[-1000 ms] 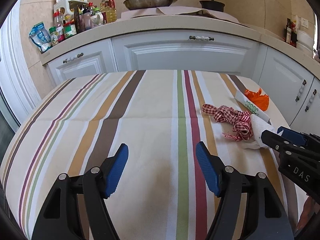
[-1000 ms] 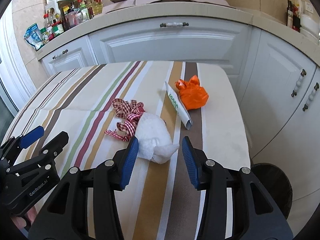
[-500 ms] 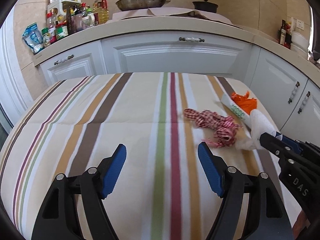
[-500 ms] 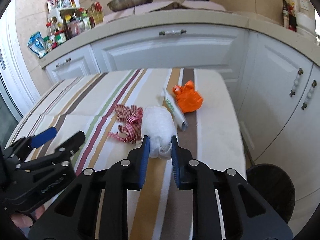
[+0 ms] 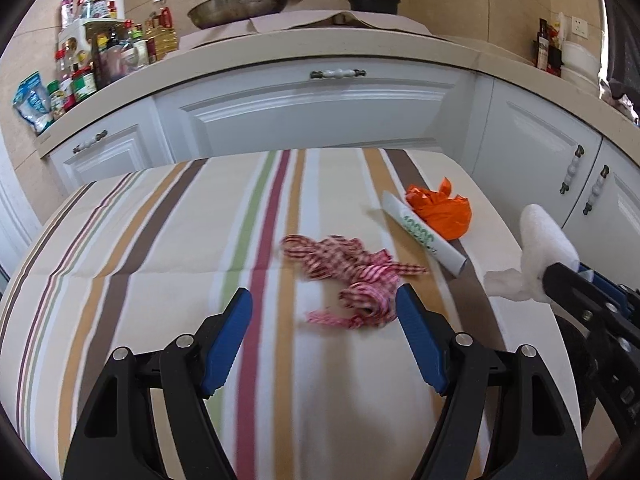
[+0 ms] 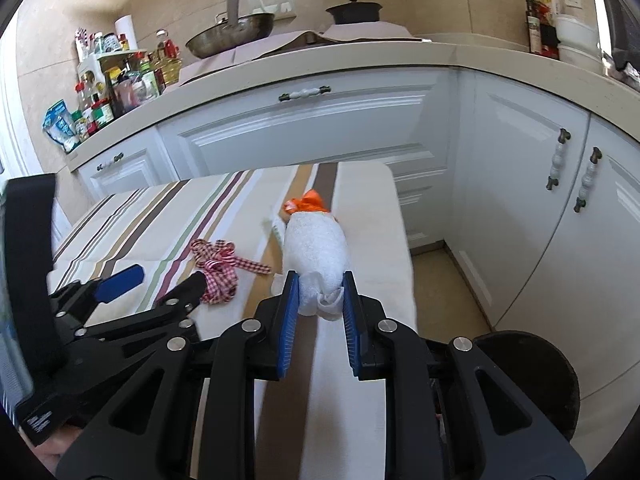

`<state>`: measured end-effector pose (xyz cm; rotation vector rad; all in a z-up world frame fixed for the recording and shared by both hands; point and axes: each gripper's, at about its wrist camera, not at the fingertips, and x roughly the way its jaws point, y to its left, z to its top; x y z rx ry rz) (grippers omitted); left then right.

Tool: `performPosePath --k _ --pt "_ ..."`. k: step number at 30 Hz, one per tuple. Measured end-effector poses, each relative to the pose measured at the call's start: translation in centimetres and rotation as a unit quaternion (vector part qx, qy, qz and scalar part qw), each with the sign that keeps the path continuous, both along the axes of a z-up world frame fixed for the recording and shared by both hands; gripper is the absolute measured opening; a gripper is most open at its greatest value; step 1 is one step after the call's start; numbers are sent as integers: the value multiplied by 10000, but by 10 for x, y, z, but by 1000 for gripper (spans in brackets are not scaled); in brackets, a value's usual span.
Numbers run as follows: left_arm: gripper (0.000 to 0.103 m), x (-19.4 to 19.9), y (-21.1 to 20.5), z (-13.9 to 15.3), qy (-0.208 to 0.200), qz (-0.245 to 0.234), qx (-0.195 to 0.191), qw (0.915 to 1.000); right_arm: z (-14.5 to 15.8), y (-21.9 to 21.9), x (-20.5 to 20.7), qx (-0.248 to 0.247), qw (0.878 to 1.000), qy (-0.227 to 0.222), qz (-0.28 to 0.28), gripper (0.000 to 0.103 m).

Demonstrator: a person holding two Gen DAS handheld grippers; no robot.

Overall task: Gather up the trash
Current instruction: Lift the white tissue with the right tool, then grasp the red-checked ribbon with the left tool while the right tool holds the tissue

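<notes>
My right gripper (image 6: pixel 319 294) is shut on a white crumpled tissue wad (image 6: pixel 316 244) and holds it lifted above the table's right side; the wad also shows in the left wrist view (image 5: pixel 542 244). My left gripper (image 5: pixel 324 316) is open and empty, just in front of a red-checked ribbon (image 5: pixel 352 276) lying on the striped tablecloth (image 5: pixel 160 240). The ribbon shows in the right wrist view (image 6: pixel 218 266) too. Behind it lie a white rolled tube with green print (image 5: pixel 424 236) and an orange crumpled bag (image 5: pixel 440 212).
A dark round bin (image 6: pixel 528 372) stands on the floor at the table's right. White kitchen cabinets (image 5: pixel 312 108) run behind and to the right, with bottles (image 5: pixel 104 56), a pan (image 5: pixel 240 4) and a pot on the counter.
My right gripper closed on the white wad and lifted it off the table toward the right. My left gripper moved right toward the checked ribbon and stayed open.
</notes>
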<state>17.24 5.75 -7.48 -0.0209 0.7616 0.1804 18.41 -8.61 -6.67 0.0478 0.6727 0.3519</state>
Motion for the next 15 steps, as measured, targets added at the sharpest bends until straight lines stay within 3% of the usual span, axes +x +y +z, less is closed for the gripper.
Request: performPosePath --k 4,8,12,14,15 --pt "71 13 -7 -5 178 -83 6 9998 0 -10 3 76 9999 3 -71 21" --pt "50 22 -6 -14 435 -121 -138 9989 -2 -17 5 134 9999 17 -95 21" --pt "41 23 -4 -18 533 -175 -291 9980 -3 -17 5 160 9998 32 -97 21" --pt "27 22 -3 -19 550 -244 -340 9976 -4 -17 5 170 9998 37 -103 21" --pt "26 22 -4 -19 557 -266 -348 9975 -4 -17 5 177 9998 45 -107 21"
